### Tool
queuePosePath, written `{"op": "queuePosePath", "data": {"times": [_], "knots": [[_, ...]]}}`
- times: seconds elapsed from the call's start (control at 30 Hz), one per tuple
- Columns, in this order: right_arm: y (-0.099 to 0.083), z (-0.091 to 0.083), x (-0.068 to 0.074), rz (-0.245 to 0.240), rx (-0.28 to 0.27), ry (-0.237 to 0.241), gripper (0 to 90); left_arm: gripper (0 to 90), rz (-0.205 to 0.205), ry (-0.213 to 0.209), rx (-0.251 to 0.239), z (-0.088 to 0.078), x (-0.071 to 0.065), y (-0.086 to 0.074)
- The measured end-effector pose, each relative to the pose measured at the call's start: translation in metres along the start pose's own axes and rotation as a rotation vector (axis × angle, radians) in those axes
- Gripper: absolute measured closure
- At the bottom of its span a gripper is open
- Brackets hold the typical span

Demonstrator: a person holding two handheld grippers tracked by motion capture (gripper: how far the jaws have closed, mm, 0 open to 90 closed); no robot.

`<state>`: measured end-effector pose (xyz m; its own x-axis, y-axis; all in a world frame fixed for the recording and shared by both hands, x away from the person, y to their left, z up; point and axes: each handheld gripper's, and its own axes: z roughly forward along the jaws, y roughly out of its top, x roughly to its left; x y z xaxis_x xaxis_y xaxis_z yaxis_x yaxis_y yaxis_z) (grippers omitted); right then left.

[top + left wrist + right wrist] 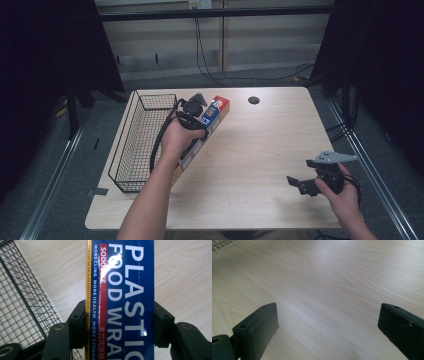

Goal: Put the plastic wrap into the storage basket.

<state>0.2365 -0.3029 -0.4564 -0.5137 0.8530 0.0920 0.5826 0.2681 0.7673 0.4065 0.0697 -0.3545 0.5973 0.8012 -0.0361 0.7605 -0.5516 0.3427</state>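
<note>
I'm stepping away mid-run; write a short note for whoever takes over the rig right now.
Left gripper: jaws shut across the plastic food wrap box, held beside the wire basket, near its right rim.
Right gripper: jaws open, nothing between them, low over the table at the near right.
Done: box is gripped.
Left: box is not yet in the basket; probably carry it over the rim and release it there. Right gripper looks idle.
</note>
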Motion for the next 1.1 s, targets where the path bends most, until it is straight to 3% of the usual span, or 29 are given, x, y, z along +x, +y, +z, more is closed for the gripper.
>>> {"op": "queuePosePath", "data": {"times": [0.13, 0.17, 0.5, 0.7, 1.1], "knots": [[0.000, 0.000, 0.000, -0.002, 0.000, -0.002, 2.6, 42.6, -0.002, 0.008, 0.007, -0.004, 0.002, 0.000], [0.000, 0.000, 0.000, -0.002, 0.000, -0.001, 2.6, 42.6, -0.023, 0.007, 0.003, -0.004, 0.002, -0.001], [0.000, 0.000, 0.001, -0.004, 0.001, 0.003, 2.6, 42.6, -0.055, 0.023, -0.001, -0.011, 0.012, -0.004], [0.000, 0.001, 0.001, -0.004, 0.005, 0.004, 2.6, 42.6, -0.101, 0.032, -0.003, -0.012, 0.019, -0.008], [0.000, 0.002, 0.002, -0.007, 0.006, 0.002, 2.7, 42.6, -0.139, 0.052, -0.006, -0.016, 0.032, -0.014]]}}
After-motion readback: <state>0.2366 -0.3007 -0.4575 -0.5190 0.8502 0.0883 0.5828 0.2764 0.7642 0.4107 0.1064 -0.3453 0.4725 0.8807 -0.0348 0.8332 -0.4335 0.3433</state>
